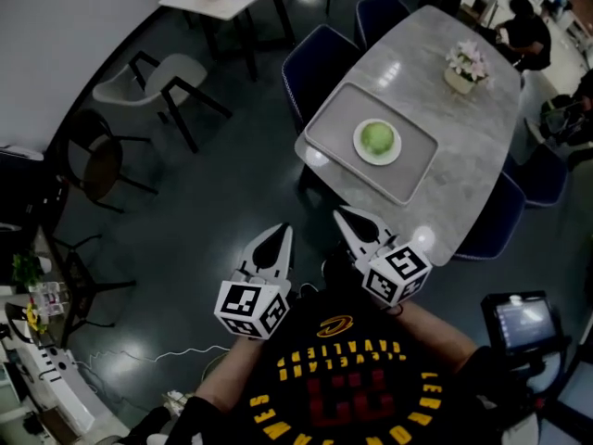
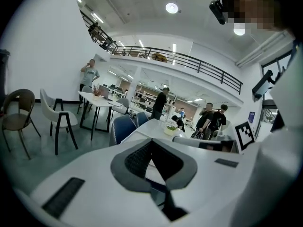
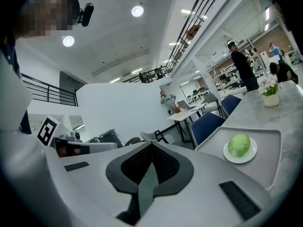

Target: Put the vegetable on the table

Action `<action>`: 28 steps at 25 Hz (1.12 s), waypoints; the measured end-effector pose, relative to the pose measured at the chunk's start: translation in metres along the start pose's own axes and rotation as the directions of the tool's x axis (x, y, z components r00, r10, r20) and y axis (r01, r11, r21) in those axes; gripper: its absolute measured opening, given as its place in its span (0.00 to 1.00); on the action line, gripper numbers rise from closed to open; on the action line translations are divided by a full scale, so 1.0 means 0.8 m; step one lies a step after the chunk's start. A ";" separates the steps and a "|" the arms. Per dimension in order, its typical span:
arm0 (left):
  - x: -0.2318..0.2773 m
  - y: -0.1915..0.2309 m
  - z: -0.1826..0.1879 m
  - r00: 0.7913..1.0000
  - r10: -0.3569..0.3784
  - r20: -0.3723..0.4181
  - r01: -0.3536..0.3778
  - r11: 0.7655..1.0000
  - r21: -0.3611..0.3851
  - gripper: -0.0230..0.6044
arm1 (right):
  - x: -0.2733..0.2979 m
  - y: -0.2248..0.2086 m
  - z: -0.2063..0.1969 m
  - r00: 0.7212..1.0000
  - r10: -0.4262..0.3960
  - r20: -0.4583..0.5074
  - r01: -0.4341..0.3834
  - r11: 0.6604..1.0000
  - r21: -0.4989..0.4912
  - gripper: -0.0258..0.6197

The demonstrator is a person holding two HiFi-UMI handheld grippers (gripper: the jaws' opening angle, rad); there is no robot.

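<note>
— Round pale-green vegetable (image 1: 377, 138): where?
— Lying in the middle of a small round white plate (image 1: 397, 150), on a flat grey rectangular tray (image 1: 331, 130), at the nearer end of a long grey stone-look table (image 1: 468, 156). On the tray, not on the bare tabletop.
— Anything else up there?
— Further along the same table, a small white pot of pale flowers (image 1: 466, 66), well apart from the tray. Dark-blue upholstered chairs (image 1: 320, 58) tucked in along the sides.
— Touched by either tool?
— No. Well apart from both. White left gripper (image 1: 283, 230) and white right gripper (image 1: 339, 212) held side by side close to the body, above dark glossy floor (image 1: 213, 202), tips pointing toward the table. Right one just short of the table's near edge, left one farther back.
— Jaws?
— Pressed together on both, holding nothing. From the left gripper view, dark ribbed pads (image 2: 137, 159) meeting at the tip. From the right gripper view, much the same: pads (image 3: 137, 163) closed along one seam, with the vegetable (image 3: 239, 144) and its plate off to the lower right, beyond the tips.
— Marker cubes?
— One black-and-white patterned cube (image 1: 250, 309) behind each set of jaws, next to a black shirt with yellow lettering (image 1: 343, 387).
</note>
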State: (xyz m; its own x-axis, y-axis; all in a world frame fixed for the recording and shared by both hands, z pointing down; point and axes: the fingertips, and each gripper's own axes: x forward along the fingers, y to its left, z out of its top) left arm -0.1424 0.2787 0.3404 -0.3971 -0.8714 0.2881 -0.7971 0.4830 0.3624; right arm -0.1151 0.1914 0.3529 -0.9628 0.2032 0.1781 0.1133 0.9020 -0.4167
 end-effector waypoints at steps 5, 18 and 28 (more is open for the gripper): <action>0.078 0.008 0.023 1.000 -0.013 -0.023 0.013 1.000 0.008 0.04 | 0.037 -0.062 0.029 1.000 -0.006 0.000 0.006 1.000 0.022 0.05; 0.233 -0.059 0.038 0.973 -0.185 -0.142 0.192 0.981 0.037 0.04 | 0.000 -0.213 0.079 0.978 -0.203 0.054 0.194 0.971 0.139 0.05; 0.322 -0.110 0.033 0.911 -0.324 -0.255 0.348 0.936 0.054 0.04 | -0.062 -0.301 0.074 0.900 -0.430 0.071 0.393 0.871 0.295 0.05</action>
State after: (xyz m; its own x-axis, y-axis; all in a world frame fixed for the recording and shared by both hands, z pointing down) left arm -0.1868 0.0097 0.3593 0.0124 -0.9286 0.3709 -0.9086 0.1444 0.3920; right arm -0.1095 -0.0585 0.3920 -0.9325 -0.2322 0.2765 -0.3523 0.7527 -0.5561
